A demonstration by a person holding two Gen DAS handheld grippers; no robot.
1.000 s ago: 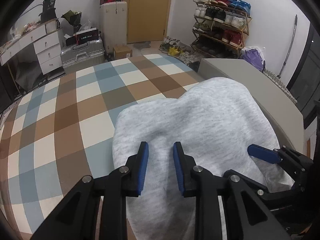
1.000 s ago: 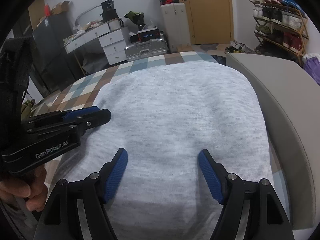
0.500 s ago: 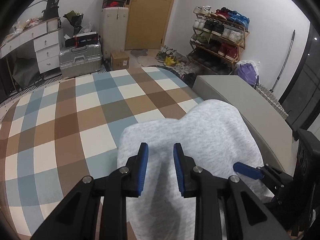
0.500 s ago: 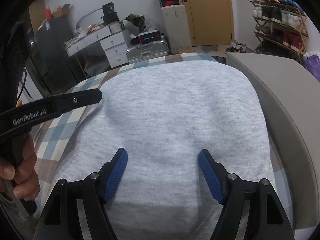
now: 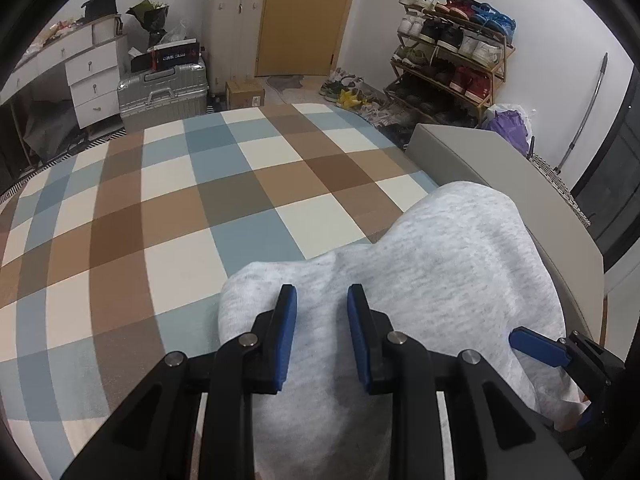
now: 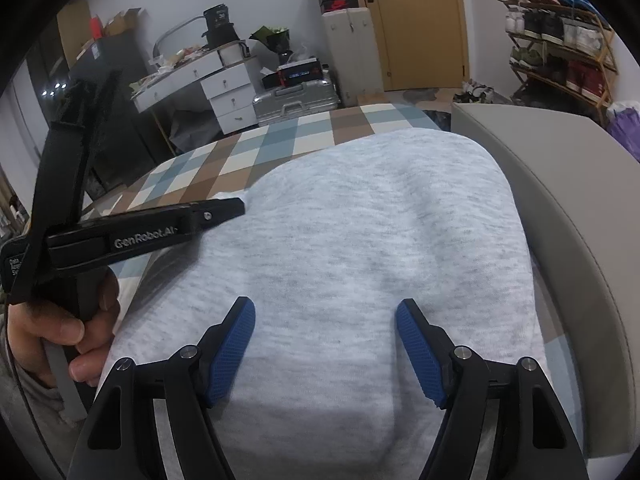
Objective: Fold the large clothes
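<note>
Left gripper (image 5: 322,300): jaws narrow, a slim gap between the blue pads, nothing in it; poised over the left part of the grey garment (image 5: 440,272). Whether the tips touch the cloth cannot be told. Seen from the right wrist, a hand (image 6: 60,328) grips its black handle at the garment's left border.

Right gripper (image 6: 325,320): jaws wide, empty, pads (image 6: 234,344) above the near middle of the cloth.

Garment: folded into a rounded block, lying on the checked bedspread (image 5: 160,220) at the bed's right side. Left edge dips inward in a notch. Right edge runs beside the grey padded bed frame (image 6: 580,208); a thin strip of bedspread shows between them near the front.

Open bedspread spreads wide to the left and far side. Beyond the bed's end: silver suitcase (image 5: 164,96), white drawers (image 5: 94,80), shoe rack (image 5: 452,56).
</note>
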